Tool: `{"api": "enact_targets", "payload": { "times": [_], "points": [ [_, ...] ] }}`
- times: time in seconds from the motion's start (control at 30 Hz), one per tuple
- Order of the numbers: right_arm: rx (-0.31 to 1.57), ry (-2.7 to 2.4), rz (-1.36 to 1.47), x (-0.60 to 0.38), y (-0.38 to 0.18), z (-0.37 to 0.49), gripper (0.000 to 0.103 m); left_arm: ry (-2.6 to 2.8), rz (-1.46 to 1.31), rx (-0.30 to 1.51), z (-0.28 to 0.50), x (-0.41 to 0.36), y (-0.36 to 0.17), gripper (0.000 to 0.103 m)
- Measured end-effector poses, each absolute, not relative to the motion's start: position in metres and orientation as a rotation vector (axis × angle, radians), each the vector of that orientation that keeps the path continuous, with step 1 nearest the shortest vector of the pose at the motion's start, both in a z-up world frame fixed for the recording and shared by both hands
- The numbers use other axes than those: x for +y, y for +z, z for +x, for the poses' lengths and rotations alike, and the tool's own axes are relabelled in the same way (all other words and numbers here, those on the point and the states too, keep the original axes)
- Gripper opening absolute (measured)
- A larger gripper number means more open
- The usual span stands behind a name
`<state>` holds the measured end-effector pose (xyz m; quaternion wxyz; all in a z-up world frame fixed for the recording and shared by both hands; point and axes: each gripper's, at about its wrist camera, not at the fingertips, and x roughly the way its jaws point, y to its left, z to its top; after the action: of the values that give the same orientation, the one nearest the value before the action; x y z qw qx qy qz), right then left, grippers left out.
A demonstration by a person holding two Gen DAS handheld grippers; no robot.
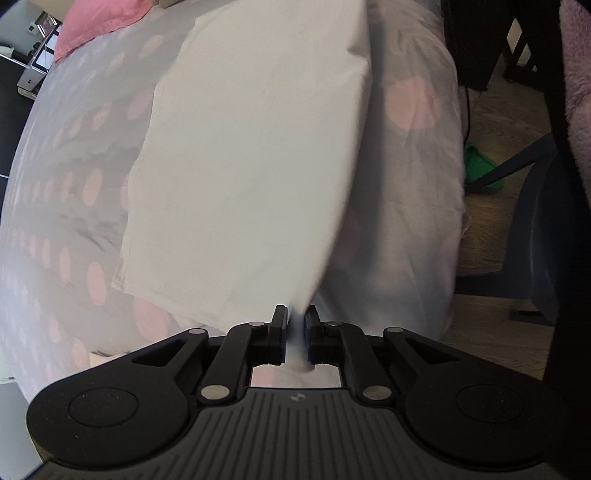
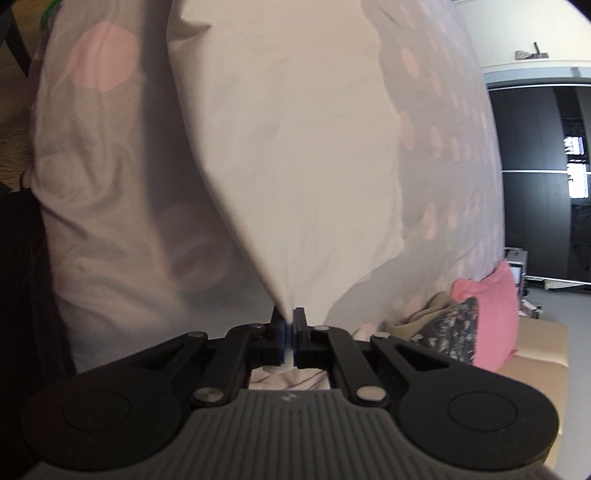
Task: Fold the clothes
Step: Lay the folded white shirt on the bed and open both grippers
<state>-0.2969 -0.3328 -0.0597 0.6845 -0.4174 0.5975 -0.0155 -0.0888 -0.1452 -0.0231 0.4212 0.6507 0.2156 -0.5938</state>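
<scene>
While the white garment [image 1: 251,155] hangs stretched between them, both grippers have a corner each. The left gripper [image 1: 295,325] has cloth running between its fingers, which stand slightly apart with blue pads showing either side; the picture is blurred right there, so I cannot tell whether the pads truly press on the fabric. The right gripper [image 2: 289,325] is plainly pinched tight on its own gathered corner of the same garment [image 2: 295,147], fingers almost together with the cloth fanning out from the tips.

The garment lies ahead of and below both grippers, its far part resting on the bed [image 1: 66,155] with the pink-spotted cover, its near edge lifted. The long axis runs away from each gripper toward the other one's side, so the held edge spans between the two hands, and neither hand looks nearer to the cloth than the other. By my reading, the next move depends on carrying that lifted edge over the part lying flat.

The count: one white garment, two grippers, one bed. A pink pillow [image 1: 96,26] sits at the far left corner in the left wrist view.
</scene>
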Motion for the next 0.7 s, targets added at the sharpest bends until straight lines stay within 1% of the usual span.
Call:
{"api": "enact_targets", "payload": {
  "times": [0.1, 0.33, 0.5, 0.57, 0.63, 0.7],
  "points": [
    [1.351, -0.009, -0.908, -0.330, -0.056, -0.302, 0.005, -1.519, 1.596, 0.603, -0.086, -0.144, -0.013, 0.008],
    [1.367, 0.037, -0.768, -0.336, -0.027, -0.297, 0.008, -1.524, 1.482, 0.637, -0.077, -0.150, 0.014, 0.008],
    [1.247, -0.073, -0.547, -0.360, 0.003, -0.278, 0.009, -1.507, 1.344, 0.622, -0.069, -0.162, 0.029, 0.008],
    [1.176, -0.137, -0.436, -0.370, 0.013, -0.271, 0.019, -1.457, 1.284, 0.609, -0.064, -0.167, 0.029, 0.008],
    [1.115, -0.199, -0.321, -0.379, 0.016, -0.267, 0.023, -1.422, 1.218, 0.616, -0.059, -0.172, 0.029, 0.008],
    [1.052, -0.260, -0.188, -0.391, 0.017, -0.264, 0.023, -1.376, 1.136, 0.636, -0.049, -0.177, 0.027, 0.008]
  ]
}}
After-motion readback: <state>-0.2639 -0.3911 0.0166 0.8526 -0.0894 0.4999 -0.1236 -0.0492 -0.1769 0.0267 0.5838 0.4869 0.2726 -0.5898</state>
